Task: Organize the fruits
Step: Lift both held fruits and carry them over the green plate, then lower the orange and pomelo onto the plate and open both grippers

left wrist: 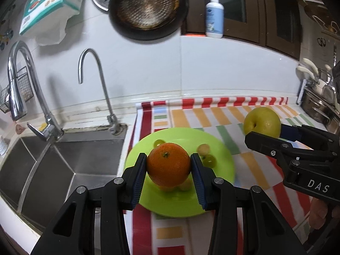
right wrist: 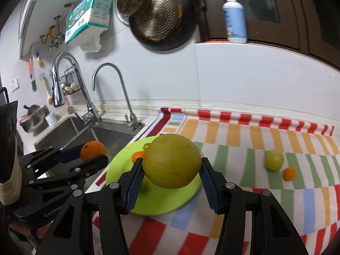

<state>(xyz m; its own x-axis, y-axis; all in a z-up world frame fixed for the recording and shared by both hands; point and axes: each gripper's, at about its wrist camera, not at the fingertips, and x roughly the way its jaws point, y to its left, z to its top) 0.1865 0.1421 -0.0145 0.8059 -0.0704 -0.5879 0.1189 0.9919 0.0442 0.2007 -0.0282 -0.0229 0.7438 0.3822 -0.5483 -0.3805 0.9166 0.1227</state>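
Orange [left wrist: 169, 165] clamped in left hand-held gripper [left wrist: 170, 170], yellow-green apple [right wrist: 171, 161] clamped in right hand-held gripper [right wrist: 171, 170], both aloft over green plate [left wrist: 223, 155] at counter's sink-side edge, presumably for depositing together.

Orange [left wrist: 169, 164], centre of the left view: dimpled, slightly glossy peel. Yellow-green fruit [right wrist: 171, 160], centre of the right view: smoother, duller skin, faint flecks. Left gripper [left wrist: 169, 167] and right gripper [right wrist: 171, 170]: matt black plastic, blue ribbed pads [left wrist: 139, 182], bright metal screw heads. Plate [left wrist: 221, 148]: glossy lime-green plastic by the look. Striped cover [right wrist: 255, 140], right: matt, looks like cloth. Sink [left wrist: 63, 159] and taps [left wrist: 95, 85], left: brushed and polished metal. Pan [left wrist: 146, 10], top: dark, textured inside.
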